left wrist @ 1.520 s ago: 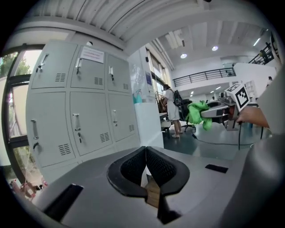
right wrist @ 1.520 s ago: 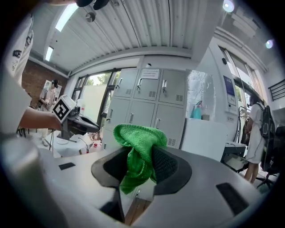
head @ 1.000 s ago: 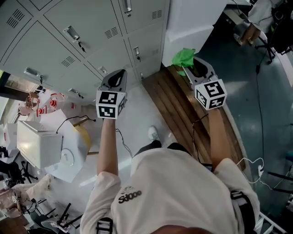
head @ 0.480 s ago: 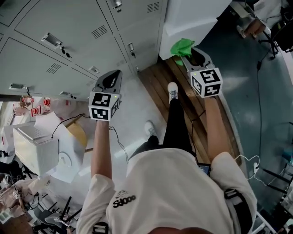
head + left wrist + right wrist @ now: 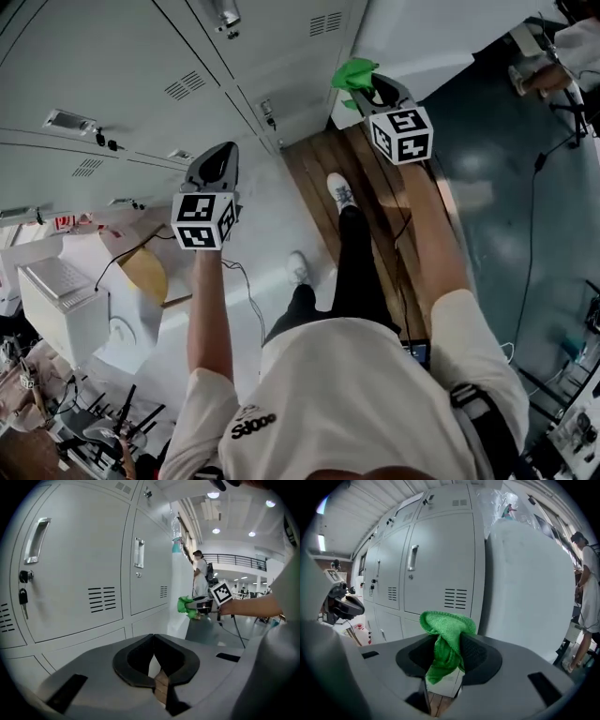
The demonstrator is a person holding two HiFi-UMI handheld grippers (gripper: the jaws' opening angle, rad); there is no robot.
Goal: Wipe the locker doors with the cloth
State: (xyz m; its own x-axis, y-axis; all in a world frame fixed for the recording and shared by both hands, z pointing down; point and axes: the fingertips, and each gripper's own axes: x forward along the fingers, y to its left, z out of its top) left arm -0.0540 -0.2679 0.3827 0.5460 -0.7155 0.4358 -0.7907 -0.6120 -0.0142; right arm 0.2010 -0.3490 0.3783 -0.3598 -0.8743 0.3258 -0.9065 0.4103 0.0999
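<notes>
A bank of grey locker doors point(image 5: 141, 66) point(image 5: 79, 569) point(image 5: 436, 564) with handles, keys and vent slots stands in front of me. My right gripper point(image 5: 364, 82) point(image 5: 446, 644) is shut on a green cloth point(image 5: 352, 73) point(image 5: 445, 634) point(image 5: 186, 606), held up a short way off the end locker door. My left gripper point(image 5: 217, 159) point(image 5: 153, 660) is shut with nothing in it, pointing at the lower lockers and not touching them.
A big white cabinet side point(image 5: 441, 37) point(image 5: 529, 588) stands right of the lockers. A wooden bench point(image 5: 375, 216) runs under my right arm, with my foot point(image 5: 339, 190) on it. Boxes, cables and a yellow disc point(image 5: 145, 274) lie at left. A person point(image 5: 200, 573) stands beyond.
Both grippers have risen and moved closer to the lockers. My right leg has stepped onto the wooden bench.
</notes>
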